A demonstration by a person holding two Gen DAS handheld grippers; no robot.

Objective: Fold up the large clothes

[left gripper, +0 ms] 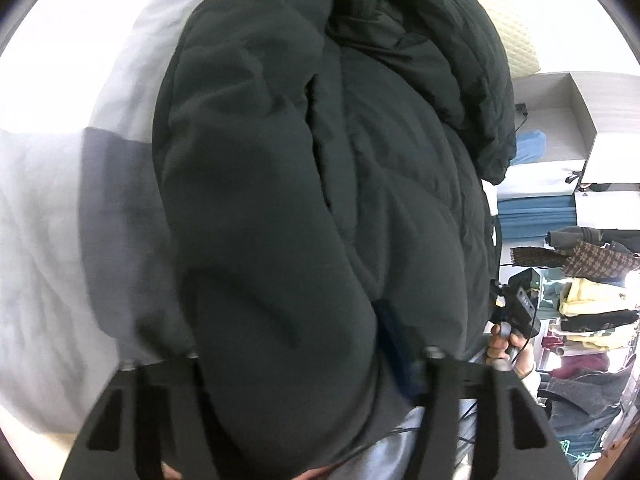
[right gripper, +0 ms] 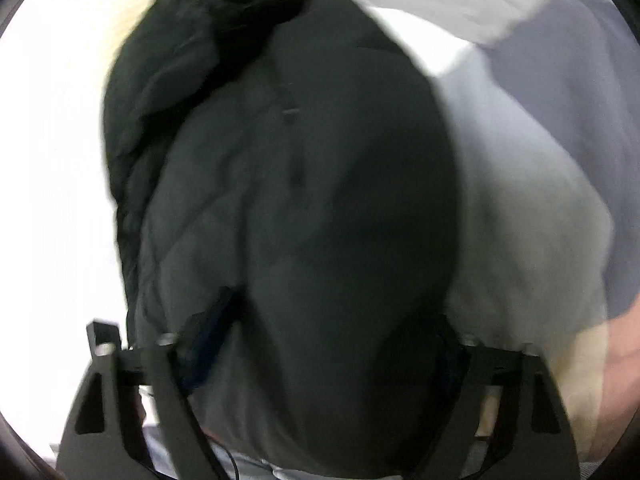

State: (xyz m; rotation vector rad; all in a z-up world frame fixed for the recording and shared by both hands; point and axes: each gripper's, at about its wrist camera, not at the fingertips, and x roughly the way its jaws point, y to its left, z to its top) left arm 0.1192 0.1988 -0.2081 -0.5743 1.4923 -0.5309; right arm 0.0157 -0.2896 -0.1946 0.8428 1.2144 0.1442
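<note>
A large black quilted jacket [left gripper: 320, 184] fills the middle of both views and lies bunched over a grey and white bedsheet [left gripper: 60, 240]. My left gripper [left gripper: 304, 364] has its two black fingers spread wide with a thick fold of the jacket between them. In the left wrist view the other hand-held gripper [left gripper: 520, 312] shows at the jacket's right edge. In the right wrist view the jacket [right gripper: 304, 208] is blurred, and my right gripper [right gripper: 316, 344] also has a thick fold of it bulging between its spread fingers. The fingertips are hidden by cloth.
The sheet [right gripper: 532, 216] spreads under the jacket. At the right of the left wrist view are a rack of hanging clothes [left gripper: 588, 312], a blue curtain [left gripper: 536, 216] and a white box [left gripper: 580, 112]. A quilted cream headboard [left gripper: 520, 36] stands behind.
</note>
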